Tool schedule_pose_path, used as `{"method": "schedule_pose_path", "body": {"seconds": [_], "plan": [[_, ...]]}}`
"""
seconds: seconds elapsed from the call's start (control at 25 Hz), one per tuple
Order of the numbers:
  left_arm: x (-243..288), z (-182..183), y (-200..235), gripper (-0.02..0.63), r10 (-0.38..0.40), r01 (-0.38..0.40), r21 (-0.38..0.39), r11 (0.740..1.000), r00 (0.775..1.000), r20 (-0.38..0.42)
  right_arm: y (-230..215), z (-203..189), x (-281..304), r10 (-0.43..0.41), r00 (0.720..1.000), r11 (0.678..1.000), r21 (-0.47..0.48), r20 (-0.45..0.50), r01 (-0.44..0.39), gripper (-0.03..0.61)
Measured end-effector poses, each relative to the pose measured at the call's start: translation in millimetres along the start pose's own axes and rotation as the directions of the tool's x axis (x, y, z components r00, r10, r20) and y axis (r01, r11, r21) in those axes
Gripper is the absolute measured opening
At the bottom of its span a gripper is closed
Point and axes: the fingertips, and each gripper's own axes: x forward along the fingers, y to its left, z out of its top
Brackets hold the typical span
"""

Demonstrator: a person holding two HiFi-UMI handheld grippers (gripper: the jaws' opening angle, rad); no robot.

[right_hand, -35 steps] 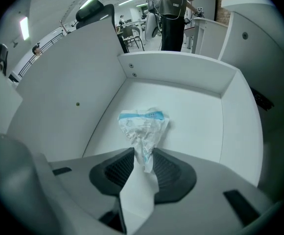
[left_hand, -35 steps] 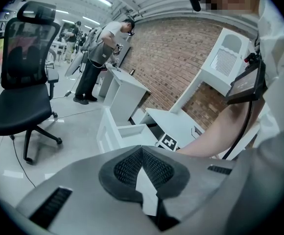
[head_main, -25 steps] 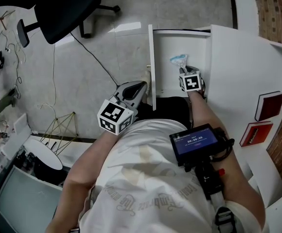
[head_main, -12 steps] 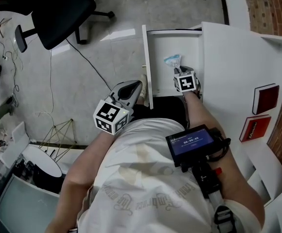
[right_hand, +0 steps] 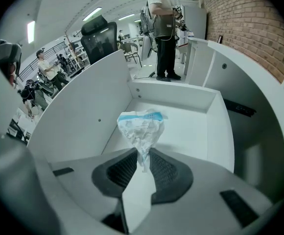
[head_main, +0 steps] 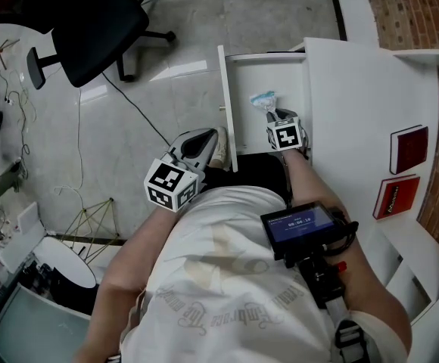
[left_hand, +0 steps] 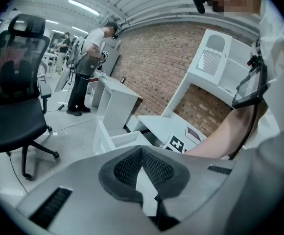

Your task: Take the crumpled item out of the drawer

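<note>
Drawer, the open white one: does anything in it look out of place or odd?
Only the crumpled white-and-blue paper wad, pinched by its tail in the right gripper inside the white drawer. Nothing looks spilled or damaged.

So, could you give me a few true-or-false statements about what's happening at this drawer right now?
1. The right gripper pinches the crumpled item. True.
2. The drawer is closed. False: it stands pulled open.
3. The left gripper holds something too. False: its jaws are together with nothing between them, outside the drawer.
4. Two red items lie on the white desk top. True.
5. The office chair is red. False: it is black.
</note>
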Motion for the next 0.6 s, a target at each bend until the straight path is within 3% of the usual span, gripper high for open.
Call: {"method": "schedule_pose_path", "body": {"seconds": [0.6], "plan": [[-16,13,5,0.02,-0.012,0.01,0.041,0.999,0.999,0.053,15,10,-29,-0.018,0.997,1.0,0.023,0.072,0.016,0.094]]}}
